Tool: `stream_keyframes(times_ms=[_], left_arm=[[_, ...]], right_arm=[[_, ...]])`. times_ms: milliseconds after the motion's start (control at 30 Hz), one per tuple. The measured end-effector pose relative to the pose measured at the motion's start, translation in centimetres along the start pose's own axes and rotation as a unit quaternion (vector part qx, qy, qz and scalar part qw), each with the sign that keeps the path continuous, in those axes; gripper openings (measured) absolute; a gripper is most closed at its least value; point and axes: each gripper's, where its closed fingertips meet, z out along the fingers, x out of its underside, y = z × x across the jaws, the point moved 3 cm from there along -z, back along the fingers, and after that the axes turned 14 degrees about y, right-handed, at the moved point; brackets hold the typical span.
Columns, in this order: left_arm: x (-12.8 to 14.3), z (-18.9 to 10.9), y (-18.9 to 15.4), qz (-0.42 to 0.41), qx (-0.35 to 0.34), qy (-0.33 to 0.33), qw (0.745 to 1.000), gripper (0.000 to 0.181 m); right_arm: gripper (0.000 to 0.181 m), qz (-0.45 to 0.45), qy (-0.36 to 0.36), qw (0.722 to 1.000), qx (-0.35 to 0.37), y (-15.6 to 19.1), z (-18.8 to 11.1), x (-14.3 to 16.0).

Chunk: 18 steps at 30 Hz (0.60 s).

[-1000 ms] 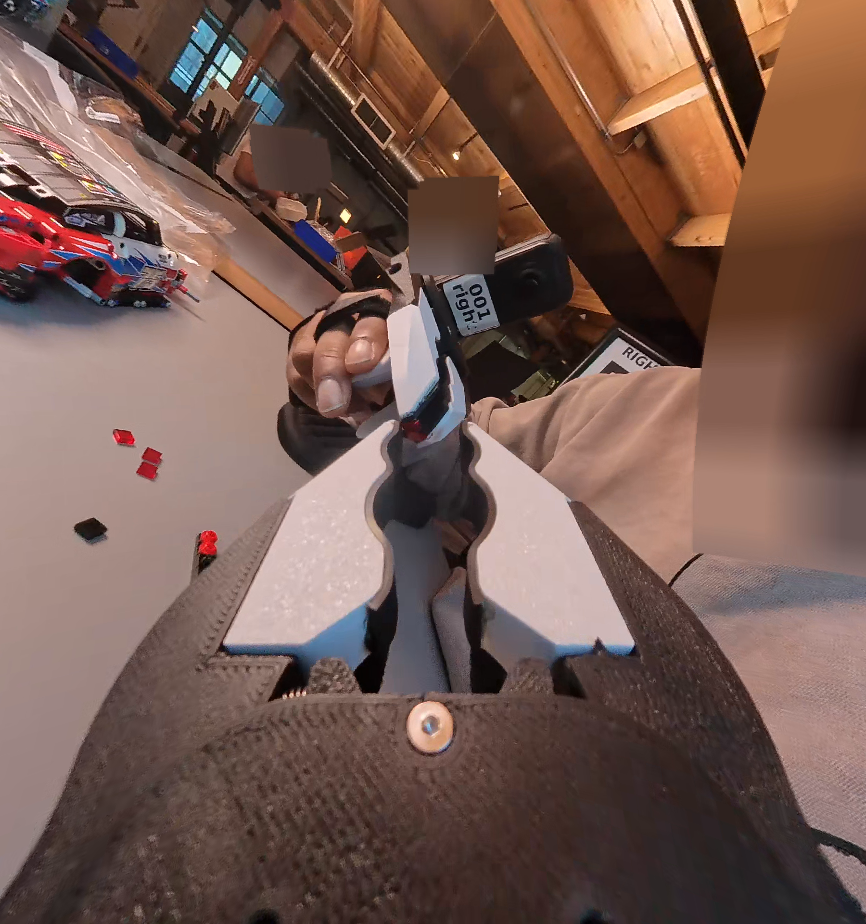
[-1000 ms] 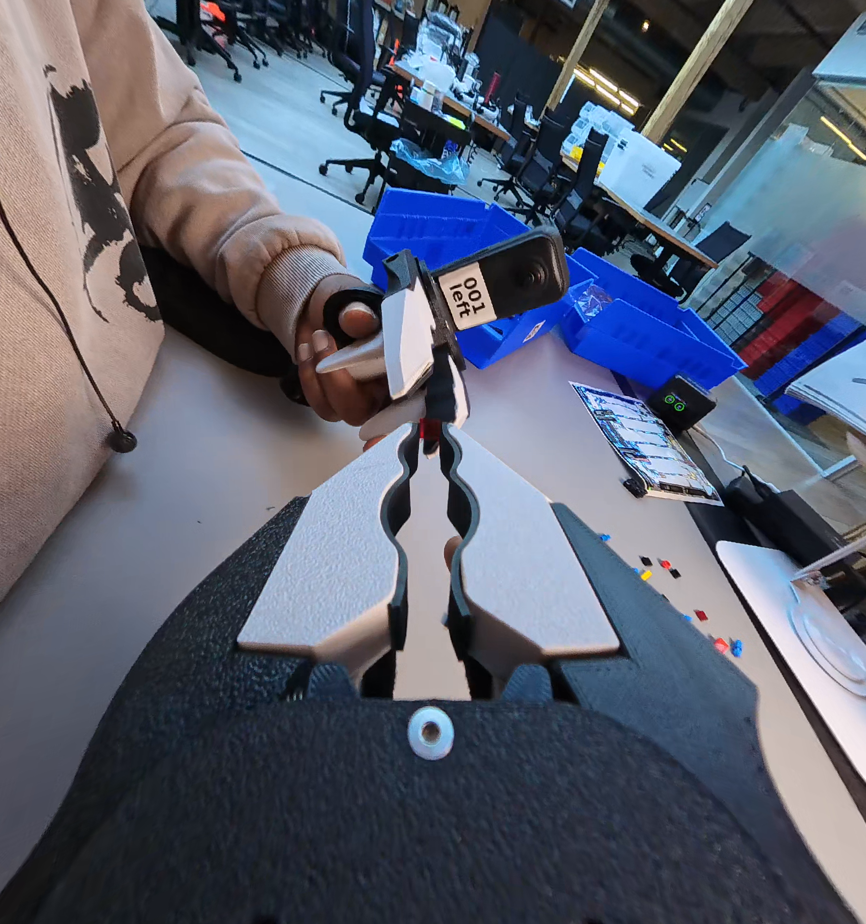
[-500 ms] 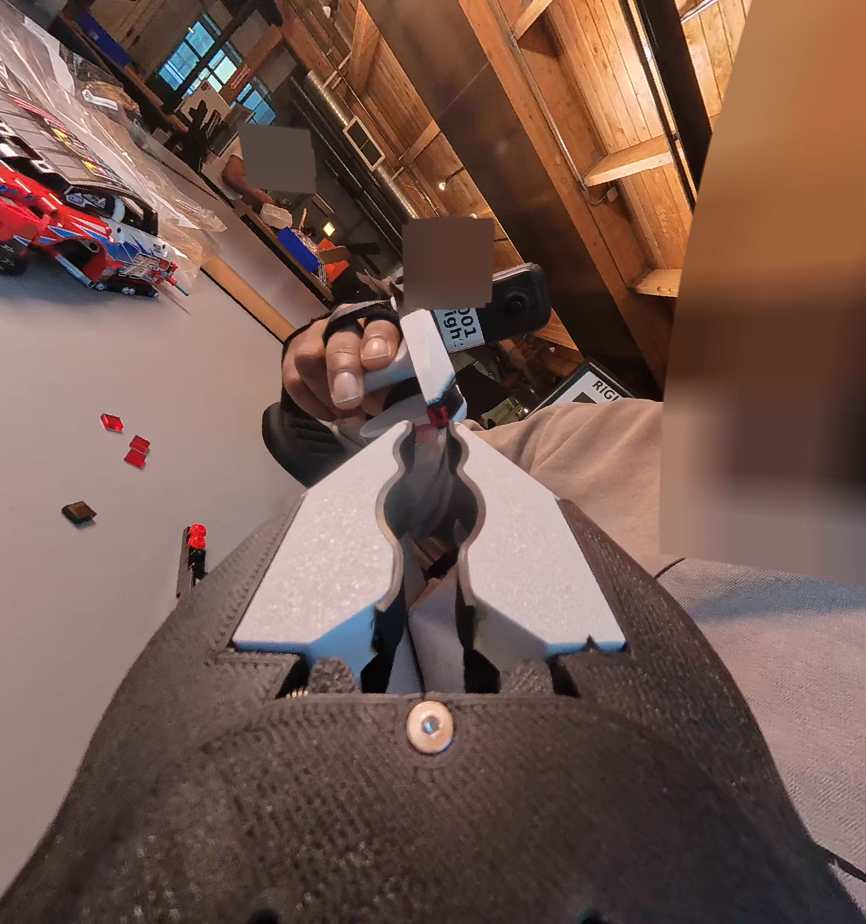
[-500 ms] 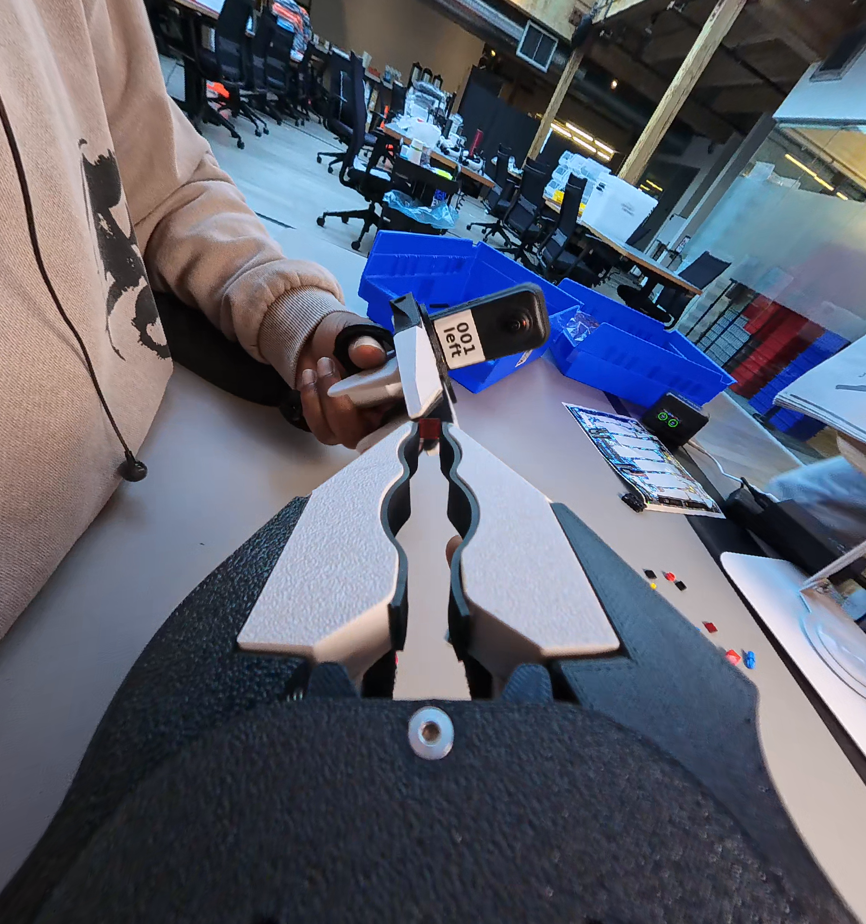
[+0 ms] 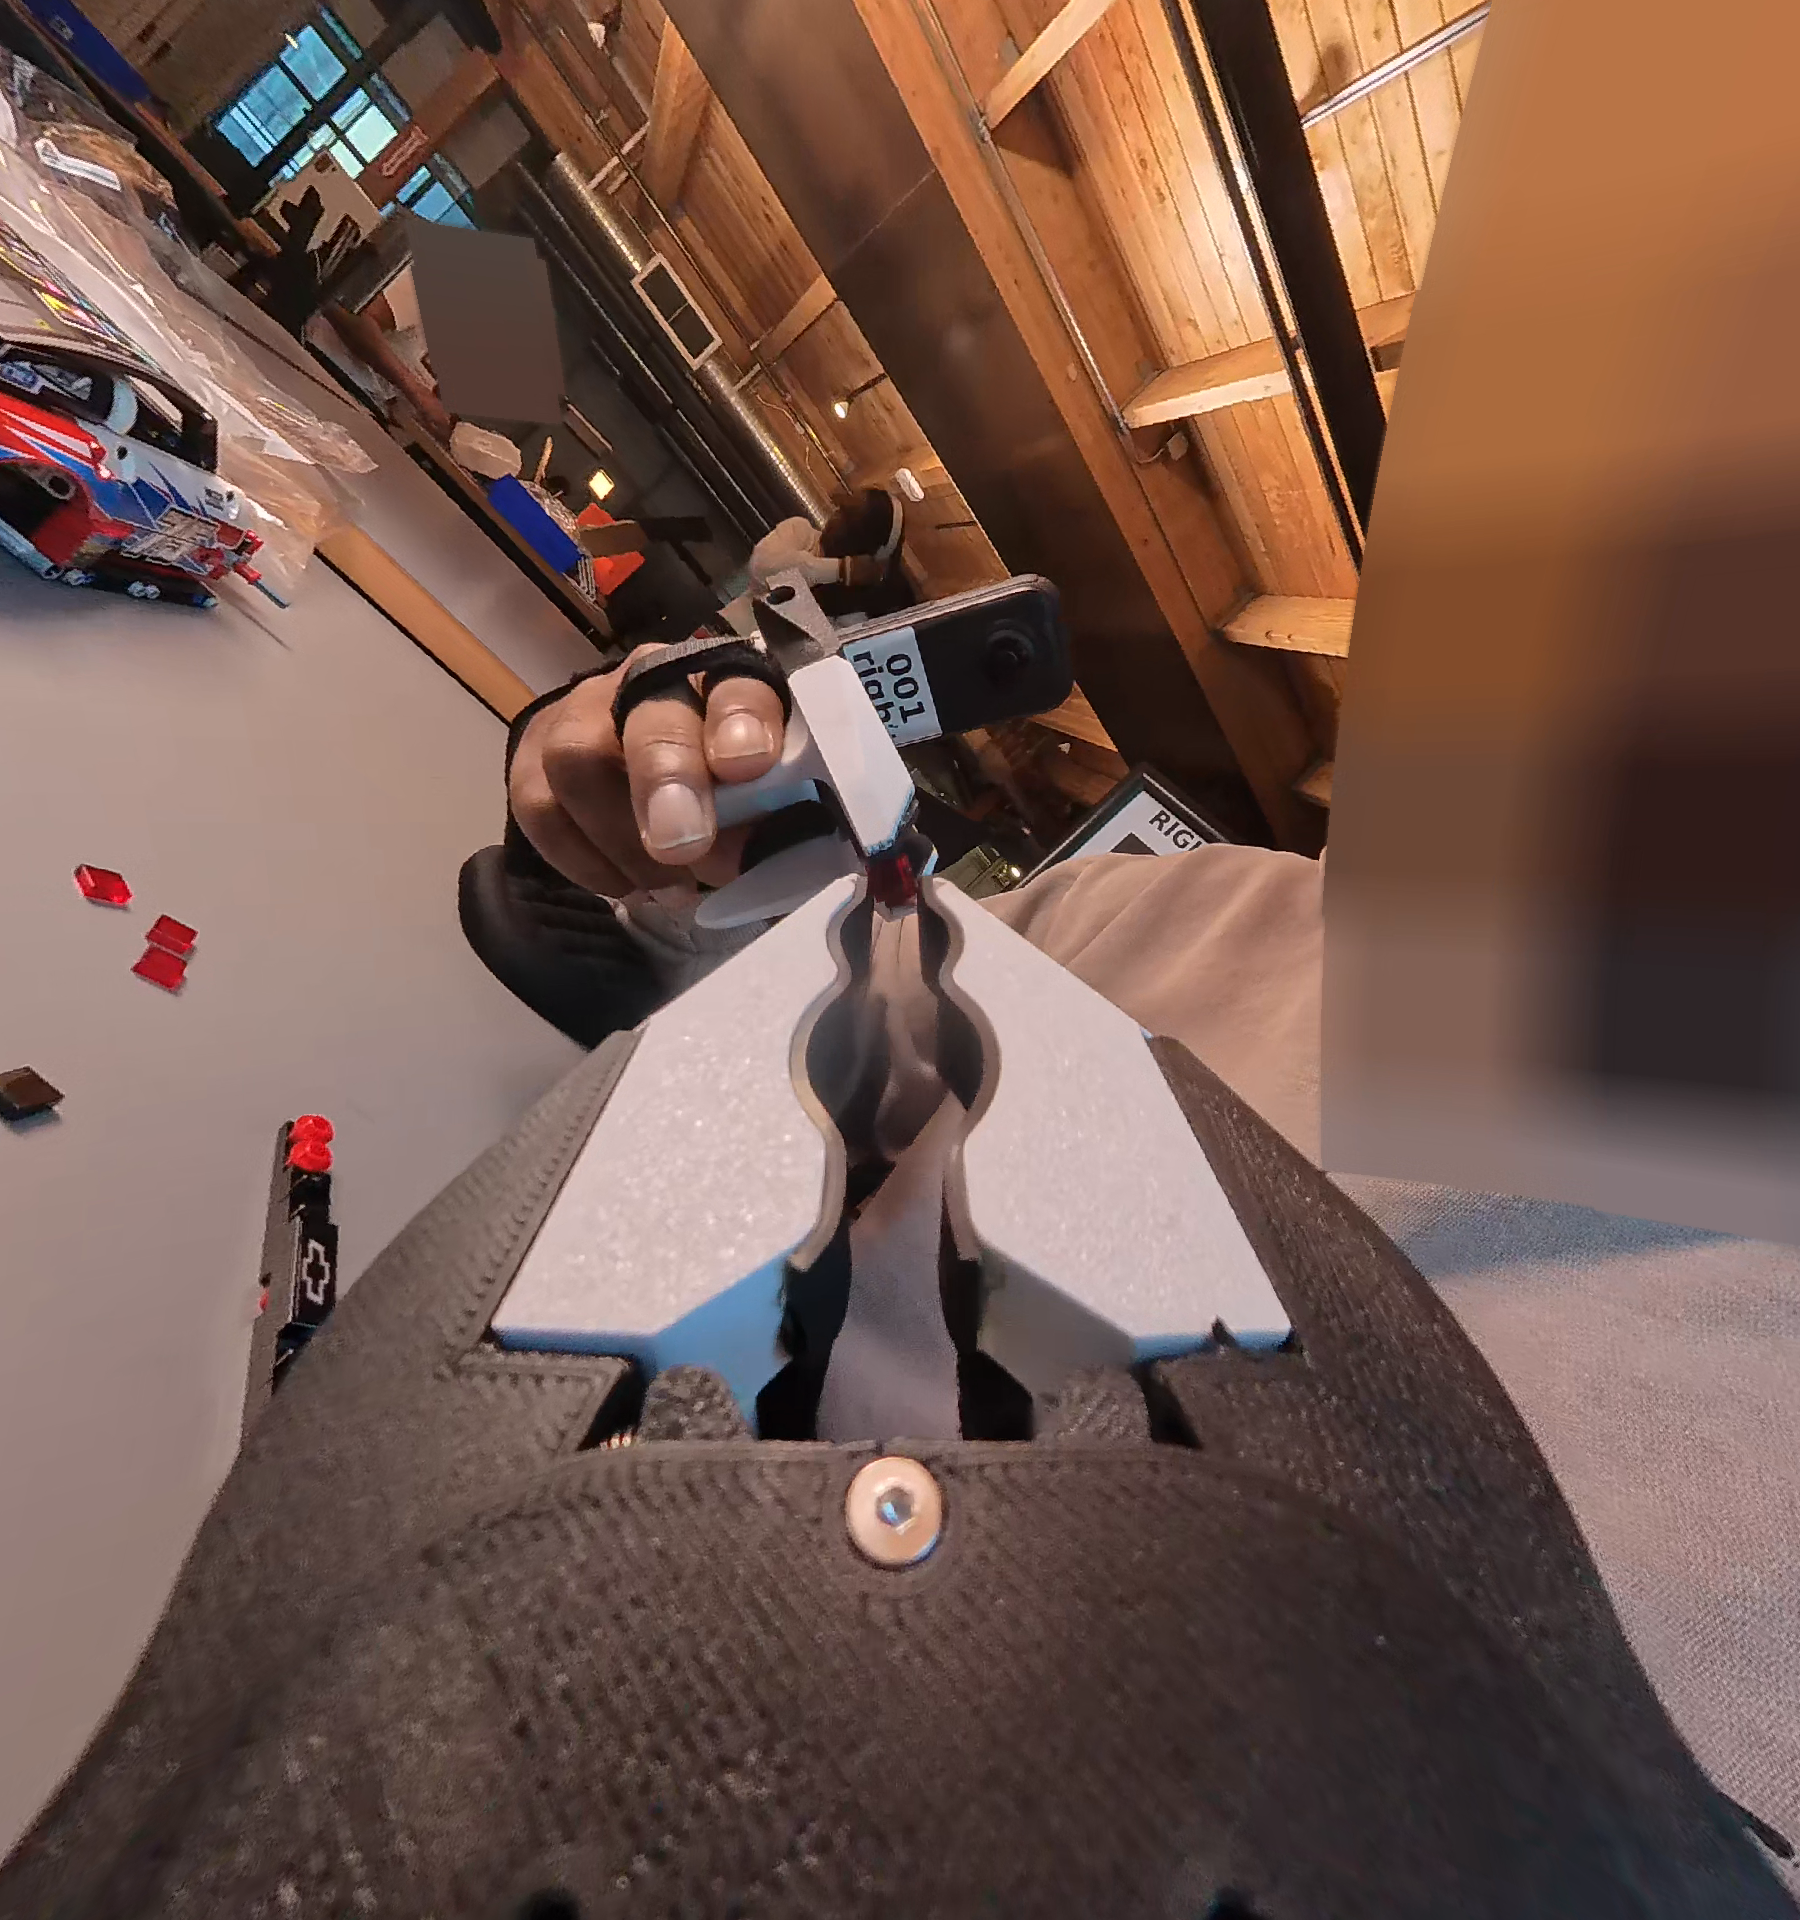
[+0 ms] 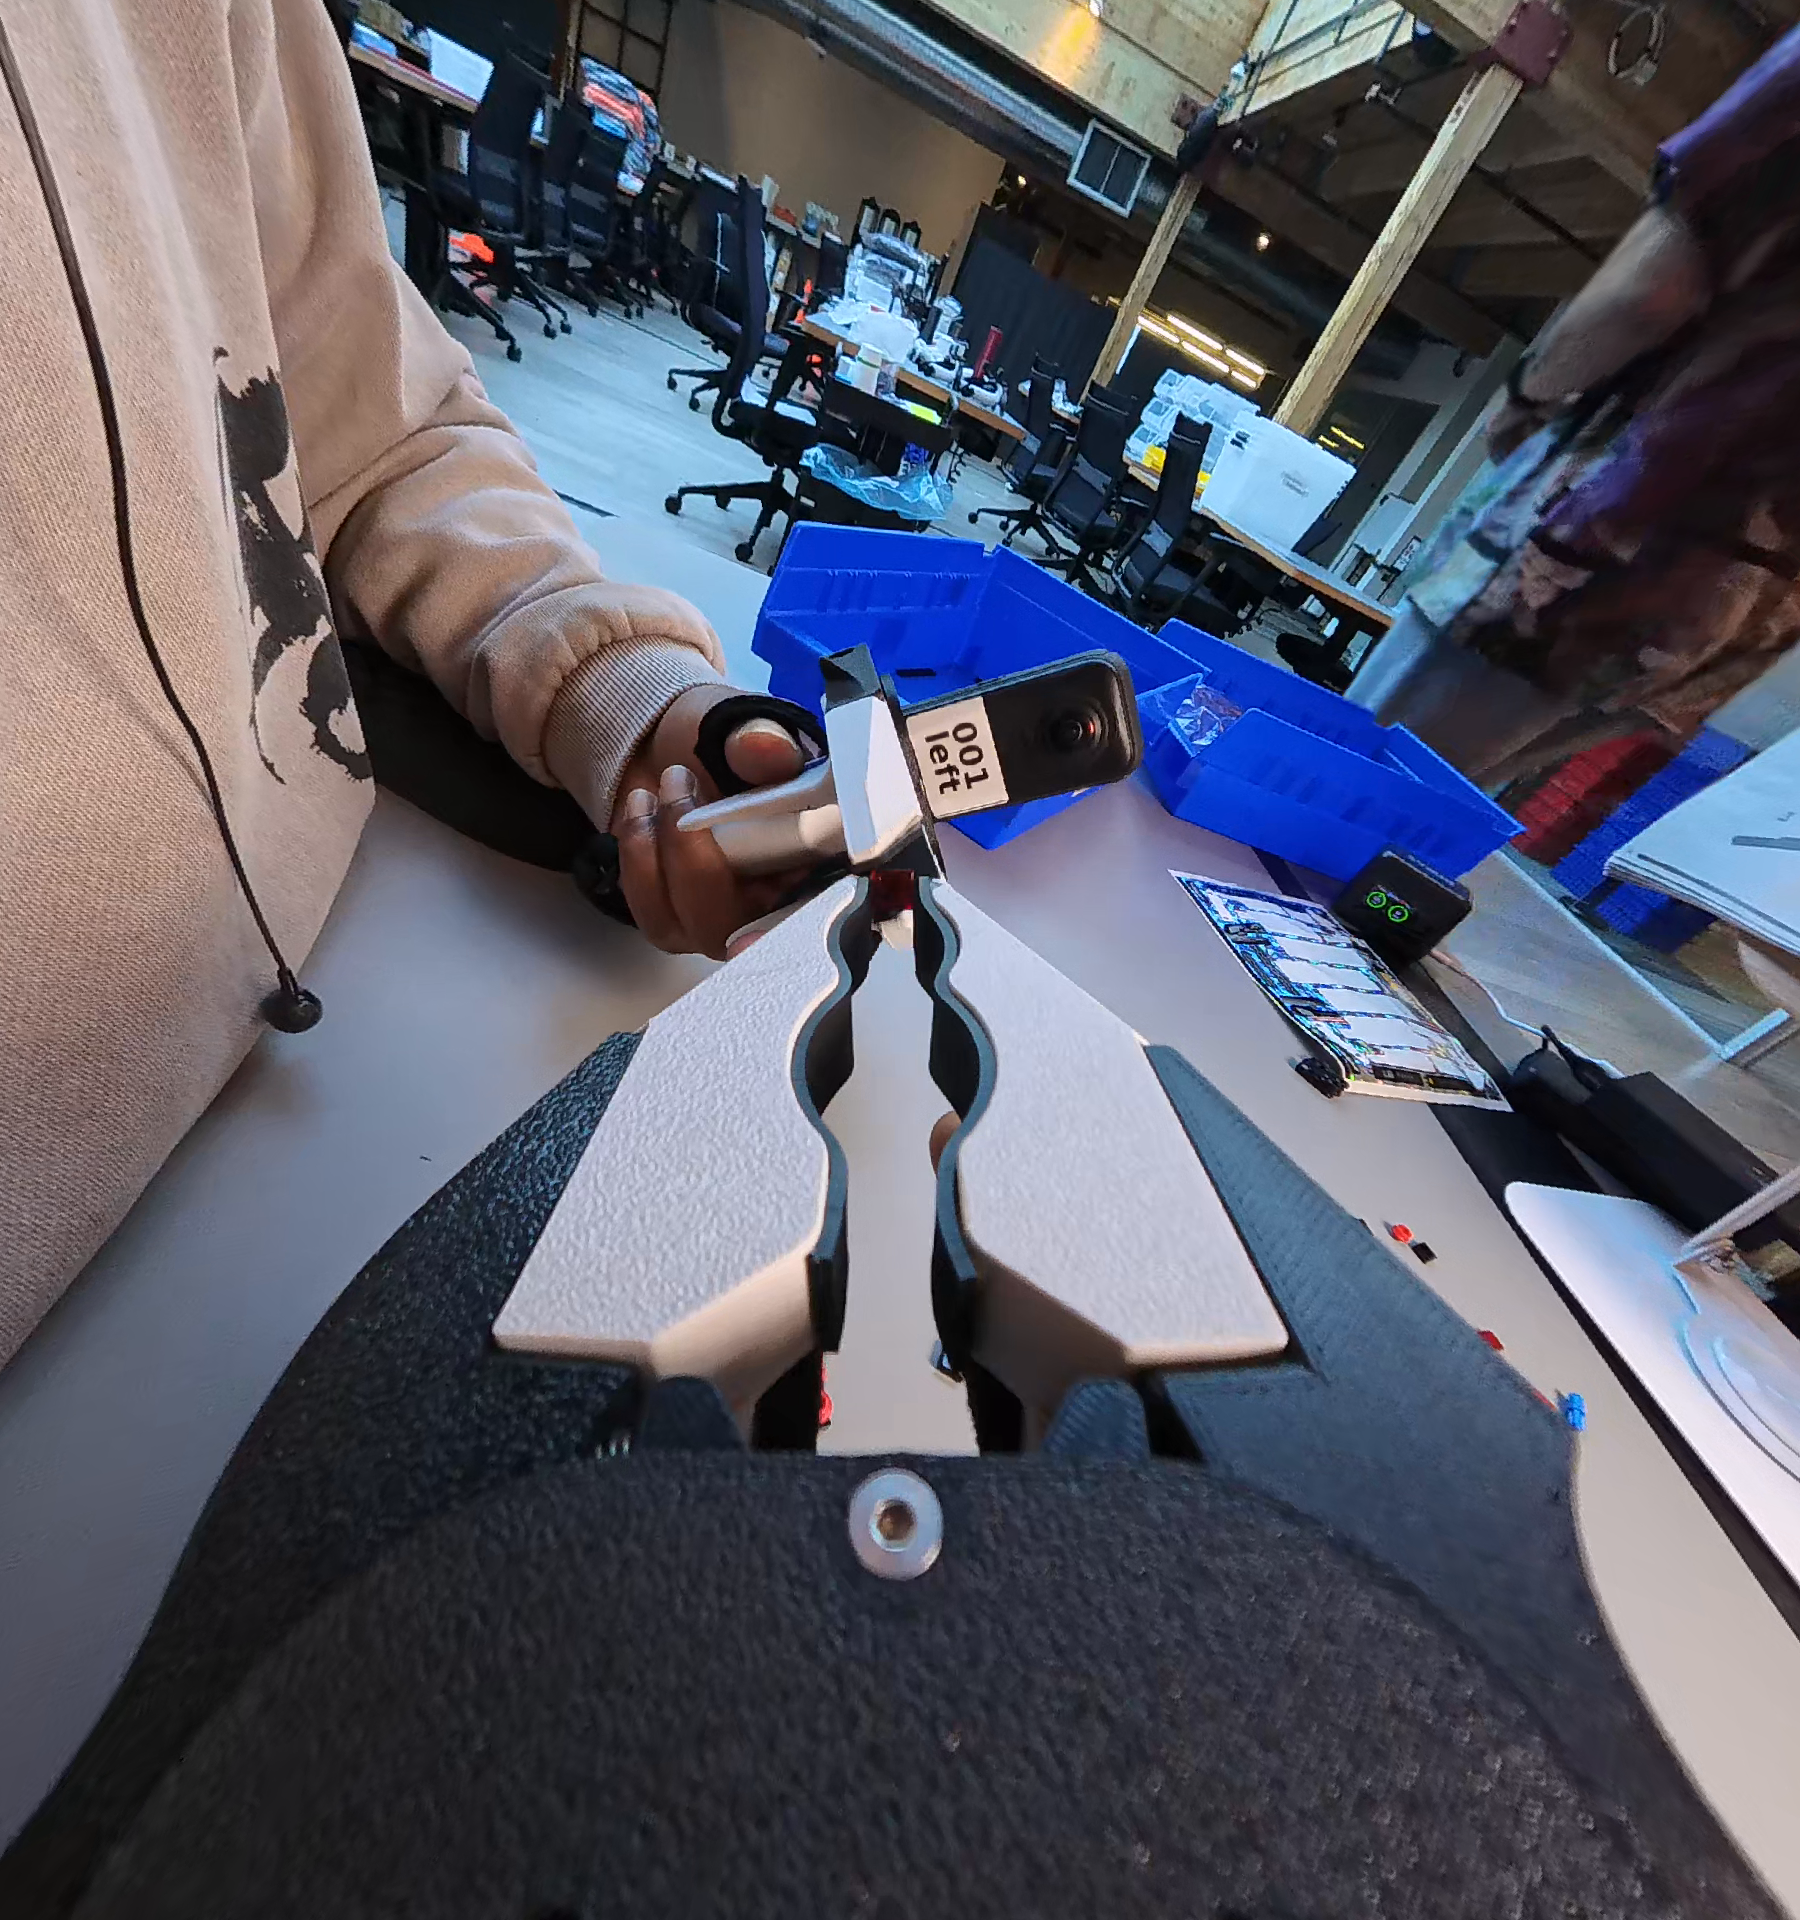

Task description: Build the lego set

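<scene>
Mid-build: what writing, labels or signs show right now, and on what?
Writing is not quoted here; its bearers:
White sticker on left claw's camera.
White sticker on right claw's camera.
White emblem on black lego strip.
Decals on toy car: too small.
Printed sheet by blue bins: too small.
Both claws pinch the red piece.

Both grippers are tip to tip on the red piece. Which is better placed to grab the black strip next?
Left, likely: the black strip lies on the table right beside the left gripper. The right gripper view does not clearly show it. Both pinch the red piece.
</scene>
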Motion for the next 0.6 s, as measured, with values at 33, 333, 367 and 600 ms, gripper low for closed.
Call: stream_keyframes(times_ms=[33,333,367,600], left_arm=[[0.0,0.0,0.0,0.001,-0.002,0.0,1.0,0.005],[0.0,-0.1,0.3,0.012,-0.023,-0.001,1.0,0.005],[0.0,-0.2,0.3,0.013,-0.026,-0.001,1.0,0.004],[0.0,-0.4,1.0,0.053,-0.097,0.012,0.994,0.004]], right_arm=[[0.005,0.0,0.0,1.0,0.001,0.0,0.0,0.0],[0.005,0.003,0.0,1.0,0.004,-0.1,0.1,0.4],[0.005,0.003,0.0,1.0,0.005,-0.1,0.1,0.4],[0.005,-0.006,0.018,1.0,0.019,-0.4,0.3,1.3]])
